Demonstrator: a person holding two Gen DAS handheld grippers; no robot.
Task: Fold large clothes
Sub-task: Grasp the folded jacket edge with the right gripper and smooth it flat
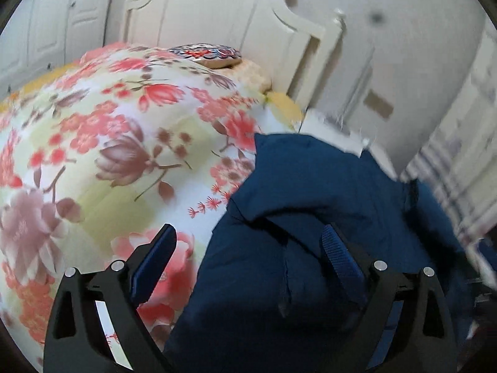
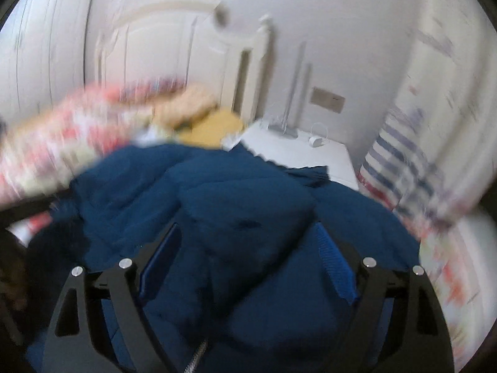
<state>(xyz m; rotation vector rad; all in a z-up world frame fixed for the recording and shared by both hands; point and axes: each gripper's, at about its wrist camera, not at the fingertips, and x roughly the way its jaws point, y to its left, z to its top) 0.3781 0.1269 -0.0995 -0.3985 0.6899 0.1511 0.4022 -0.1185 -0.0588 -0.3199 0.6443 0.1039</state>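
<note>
A large dark blue padded garment (image 1: pixel 310 192) lies bunched on the floral quilt (image 1: pixel 118 143) of a bed. My left gripper (image 1: pixel 248 248) is open above the garment's left edge; its right finger is over the blue cloth, its left finger over the quilt. In the right wrist view the same garment (image 2: pixel 236 192) fills the lower half, with a folded bulge in the middle. My right gripper (image 2: pixel 248 245) is open, and the bulge lies between its fingers. That view is blurred by motion.
A cream headboard (image 1: pixel 223 18) stands behind the bed, with a patterned cushion (image 1: pixel 208 54) and a yellow sheet corner (image 1: pixel 285 105) near it. A white bedside table (image 2: pixel 298 152) holds small items. A striped curtain (image 2: pixel 403 161) hangs at right.
</note>
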